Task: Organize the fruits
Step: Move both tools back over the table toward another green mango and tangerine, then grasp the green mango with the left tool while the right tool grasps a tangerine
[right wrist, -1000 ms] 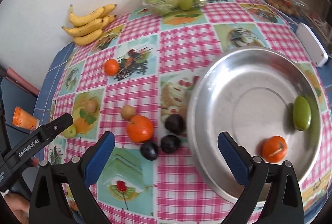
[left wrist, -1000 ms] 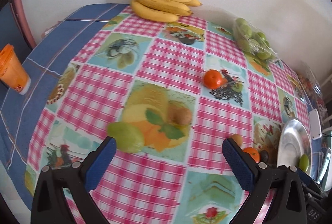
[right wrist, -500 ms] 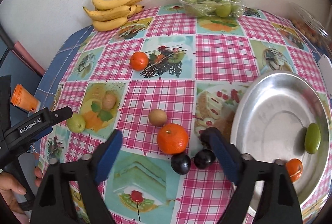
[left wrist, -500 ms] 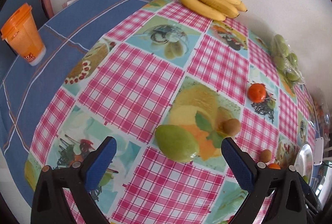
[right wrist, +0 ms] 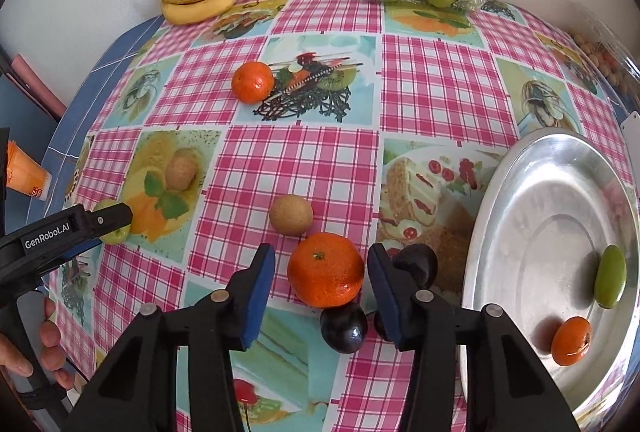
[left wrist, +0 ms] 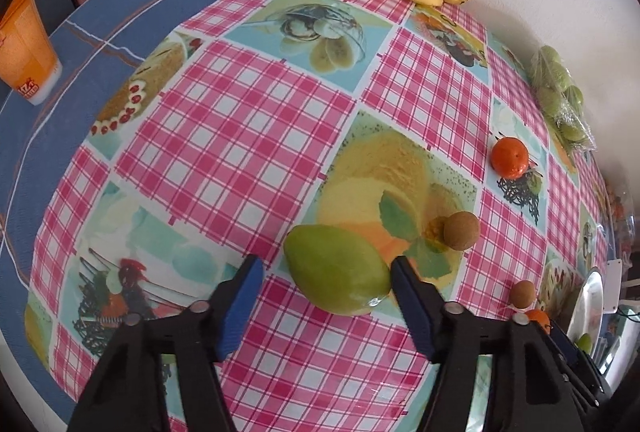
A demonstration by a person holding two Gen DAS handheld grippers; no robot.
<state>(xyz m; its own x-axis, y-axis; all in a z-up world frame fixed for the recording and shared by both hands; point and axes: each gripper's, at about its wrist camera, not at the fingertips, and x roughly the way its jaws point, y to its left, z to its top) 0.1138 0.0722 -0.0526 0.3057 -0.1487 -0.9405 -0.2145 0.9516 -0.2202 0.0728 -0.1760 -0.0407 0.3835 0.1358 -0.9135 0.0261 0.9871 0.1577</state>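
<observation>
Both grippers have come down to a fruit within the last second, and their jaws have narrowed from wide open to a gap only a little wider than the fruit.

The left gripper (left wrist: 326,282) now has the pale green mango-shaped fruit (left wrist: 338,270) between its blue pads. The right pad seems to touch the fruit and the left pad stands just beside it with a gap, so the jaws are half closed and hold nothing yet. One second ago this fruit lay off to the side of the gripper; now it is centred.

The right gripper (right wrist: 320,286) has moved away from the round silver metal tray (right wrist: 520,167) to the large orange mandarin (right wrist: 325,270), which lies near the tray's left rim on the pink checked desk (right wrist: 280,159). The jaws stand on both sides of the mandarin, very near it, but I cannot tell if they press it. Dark purple plums (right wrist: 343,328) lie just beside the mandarin, and a brown round kiwi-like fruit (right wrist: 291,214) is just behind it.

Inside the tray there are already a small green fruit (right wrist: 610,282) and a small orange mandarin (right wrist: 571,340). So I judge the task is at an early stage: two grasps are being prepared together, and many fruits are not yet in the tray. The plums so near the right pad could be pushed when the jaws close.
</observation>
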